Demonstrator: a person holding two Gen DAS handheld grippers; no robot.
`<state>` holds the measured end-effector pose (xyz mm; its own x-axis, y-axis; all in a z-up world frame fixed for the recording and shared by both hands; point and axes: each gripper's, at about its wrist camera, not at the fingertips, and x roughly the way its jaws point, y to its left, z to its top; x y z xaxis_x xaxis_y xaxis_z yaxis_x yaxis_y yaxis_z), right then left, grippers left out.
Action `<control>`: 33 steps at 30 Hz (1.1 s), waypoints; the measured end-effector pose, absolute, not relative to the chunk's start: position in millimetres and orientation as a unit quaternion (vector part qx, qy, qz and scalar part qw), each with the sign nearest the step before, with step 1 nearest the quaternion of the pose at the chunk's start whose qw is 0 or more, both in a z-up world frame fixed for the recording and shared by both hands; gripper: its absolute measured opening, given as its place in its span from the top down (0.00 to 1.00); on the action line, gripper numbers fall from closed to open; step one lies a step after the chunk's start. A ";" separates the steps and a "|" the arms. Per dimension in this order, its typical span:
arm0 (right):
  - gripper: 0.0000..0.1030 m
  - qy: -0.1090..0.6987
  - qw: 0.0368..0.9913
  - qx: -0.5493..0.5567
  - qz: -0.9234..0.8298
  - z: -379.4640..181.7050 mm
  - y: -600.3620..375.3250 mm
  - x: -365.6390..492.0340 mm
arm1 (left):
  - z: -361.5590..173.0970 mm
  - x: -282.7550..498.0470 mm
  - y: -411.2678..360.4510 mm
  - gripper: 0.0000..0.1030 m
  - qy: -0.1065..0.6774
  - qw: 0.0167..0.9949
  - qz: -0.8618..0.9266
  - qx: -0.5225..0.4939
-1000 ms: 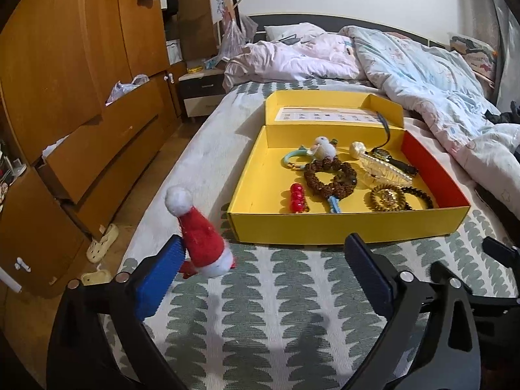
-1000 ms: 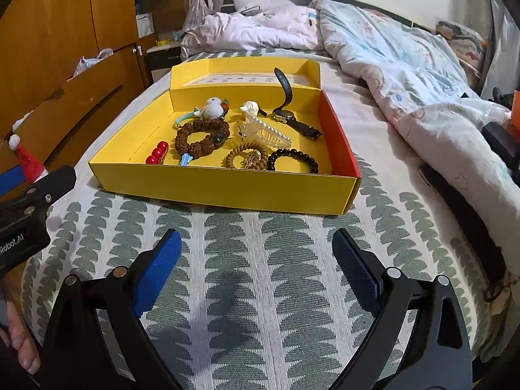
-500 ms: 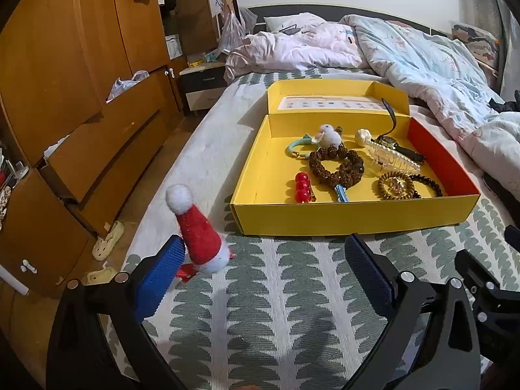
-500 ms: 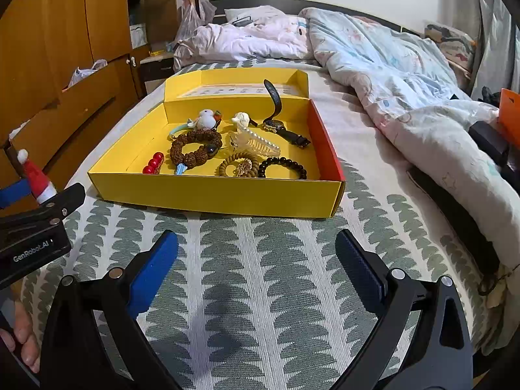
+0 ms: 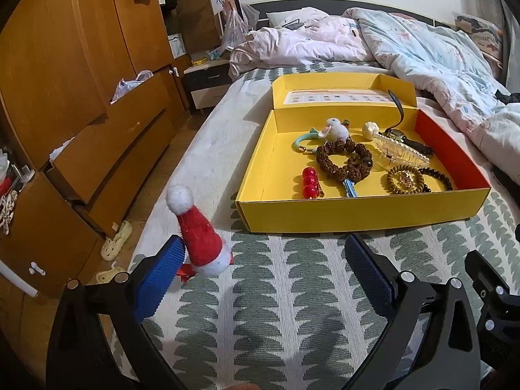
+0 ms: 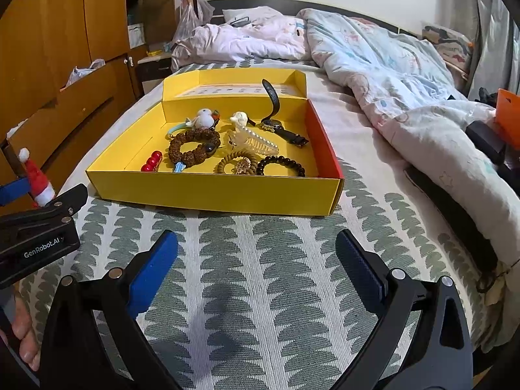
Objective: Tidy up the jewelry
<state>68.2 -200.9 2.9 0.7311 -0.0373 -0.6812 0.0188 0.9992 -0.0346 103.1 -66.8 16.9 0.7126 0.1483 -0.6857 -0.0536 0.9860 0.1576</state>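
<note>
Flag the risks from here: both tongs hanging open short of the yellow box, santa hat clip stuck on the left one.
1. The santa hat clip clings only to the left tongs' left finger; with the jaws wide, it may drop off the bed's edge.
2. Items in the yellow box lie tangled: lifting the brown bead bracelet may drag neighbours.
3. The right tongs, also open, sit close beside the left; they could collide.

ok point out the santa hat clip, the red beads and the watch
santa hat clip (image 5: pixel 201 239), left wrist view, on the red felt cone
red beads (image 5: pixel 309 182), left wrist view, on the middle bead
watch (image 6: pixel 272 124), right wrist view, on the dial
</note>
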 end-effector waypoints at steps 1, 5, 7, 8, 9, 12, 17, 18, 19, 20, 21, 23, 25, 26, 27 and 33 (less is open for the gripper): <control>0.06 0.366 0.930 -0.013 -0.017 3.0 -200.8 68.2 | 17.3 102.9 -66.4 0.05 0.374 0.924 0.055 0.062; 0.05 0.366 0.930 -0.015 -0.023 3.5 -201.0 67.6 | 18.6 102.4 -65.2 0.05 0.370 0.925 0.063 0.061; 0.05 0.367 0.930 -0.013 -0.024 3.5 -203.0 67.8 | 18.8 102.6 -64.4 0.05 0.370 0.925 0.064 0.059; 0.05 0.369 0.929 -0.012 -0.025 3.2 -203.4 67.9 | 18.8 102.8 -64.3 0.05 0.371 0.925 0.061 0.058; 0.05 0.369 0.929 -0.012 -0.026 3.2 -204.6 68.4 | 18.8 103.3 -63.7 0.05 0.373 0.924 0.059 0.055; 0.05 0.371 0.928 -0.013 -0.031 3.4 -206.8 68.9 | 17.3 104.0 -63.9 0.05 0.376 0.923 0.060 0.054; 0.05 0.372 0.928 -0.014 -0.035 3.2 -209.4 69.1 | 16.8 103.7 -66.8 0.05 0.373 0.923 0.070 0.066; 0.05 0.372 0.928 -0.013 -0.034 2.9 -209.7 69.2 | 16.9 103.3 -67.2 0.05 0.372 0.923 0.073 0.068; 0.05 0.372 0.927 -0.013 -0.034 2.8 -209.9 69.2 | 17.4 102.8 -67.7 0.05 0.370 0.923 0.074 0.070; 0.05 0.372 0.928 -0.014 -0.035 2.9 -209.3 69.2 | 17.7 102.4 -67.6 0.05 0.370 0.924 0.075 0.070; 0.05 0.372 0.927 -0.015 -0.037 2.5 -210.0 69.2 | 17.7 101.9 -67.3 0.05 0.369 0.924 0.075 0.070; 0.05 0.372 0.927 -0.014 -0.036 1.9 -210.7 69.2 | 18.2 101.6 -67.0 0.05 0.368 0.924 0.077 0.071; 0.05 0.371 0.928 -0.015 -0.037 2.1 -210.6 69.2 | 17.9 102.2 -66.0 0.05 0.369 0.923 0.078 0.070; 0.05 0.371 0.928 -0.016 -0.038 1.9 -210.8 69.1 | 17.8 102.1 -65.9 0.05 0.369 0.923 0.077 0.070; 0.05 0.372 0.927 -0.016 -0.037 0.8 -211.2 69.1 | 17.9 102.0 -65.9 0.05 0.369 0.923 0.077 0.070; 0.05 0.373 0.927 -0.016 -0.038 -0.9 -211.3 69.3 | 17.6 101.5 -65.3 0.05 0.369 0.924 0.077 0.068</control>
